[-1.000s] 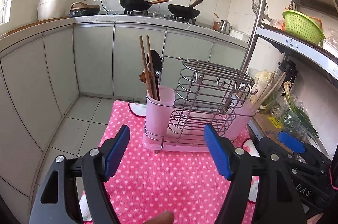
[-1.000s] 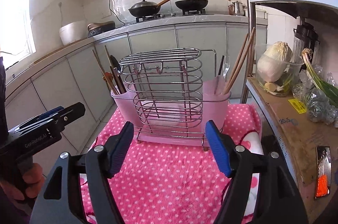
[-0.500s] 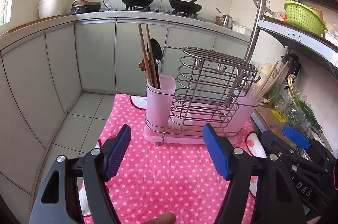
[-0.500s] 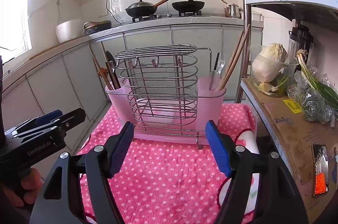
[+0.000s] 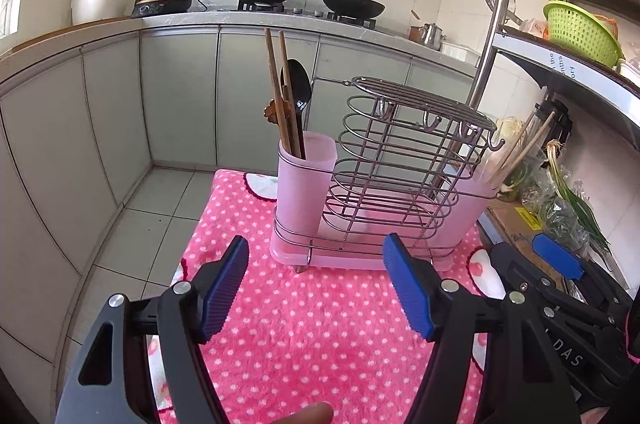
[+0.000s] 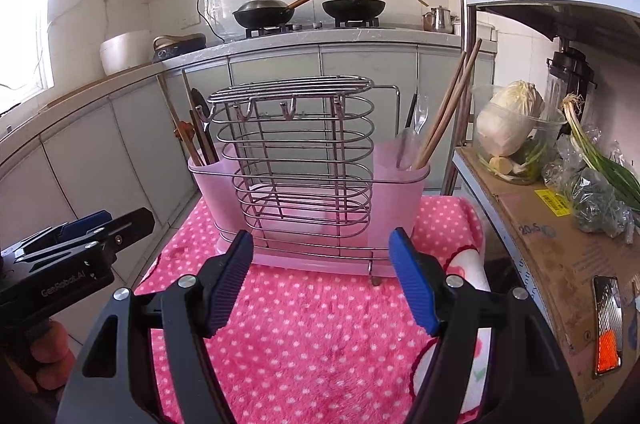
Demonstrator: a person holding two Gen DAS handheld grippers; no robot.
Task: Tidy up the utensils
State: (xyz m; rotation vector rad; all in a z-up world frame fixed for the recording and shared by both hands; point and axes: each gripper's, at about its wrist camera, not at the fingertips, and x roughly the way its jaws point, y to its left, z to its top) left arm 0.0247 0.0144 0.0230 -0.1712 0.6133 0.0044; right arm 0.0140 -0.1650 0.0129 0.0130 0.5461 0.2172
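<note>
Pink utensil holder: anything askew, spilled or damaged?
Nothing stands out. The pink plastic utensil holder with its wire rack sits upright on the pink polka-dot towel; wooden chopsticks merely lean in the right cup.

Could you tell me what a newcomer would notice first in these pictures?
Probably the pink utensil rack standing mid-table on the pink dotted cloth, with chopsticks rising from its right cup. Both open grippers, left and right, hover empty before it.

Both grippers, left gripper [image 5: 316, 288] and right gripper [image 6: 322, 280], have black arms, ribbed blue pads [image 6: 412, 288], silver screws [image 6: 188, 281]; white "GenRobot.AI" lettering.
</note>
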